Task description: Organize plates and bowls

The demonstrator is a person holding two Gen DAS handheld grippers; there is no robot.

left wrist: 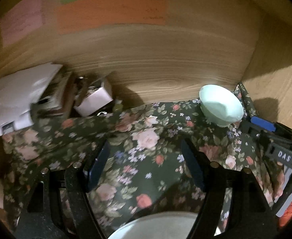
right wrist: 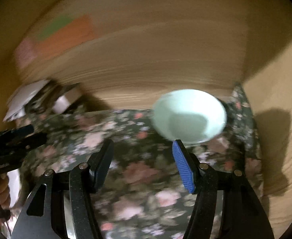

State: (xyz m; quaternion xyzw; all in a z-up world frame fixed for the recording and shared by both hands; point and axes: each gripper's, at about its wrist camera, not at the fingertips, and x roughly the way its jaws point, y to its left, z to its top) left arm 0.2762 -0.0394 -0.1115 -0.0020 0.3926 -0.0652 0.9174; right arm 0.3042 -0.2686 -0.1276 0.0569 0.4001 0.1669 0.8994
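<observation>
A dark floral cloth [left wrist: 146, 139] covered the desk. On it stood a mint bowl [left wrist: 221, 105] at the far right, white boxes [left wrist: 94, 97] far left, and a pale plate [left wrist: 162, 227] nearest.

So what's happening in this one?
A person holds a gripper in each hand over a floral tablecloth. Both the left gripper and the right gripper are open and empty. A mint bowl sits near the back wall, just ahead of the right gripper. A pale dish lies below the left gripper.
</observation>
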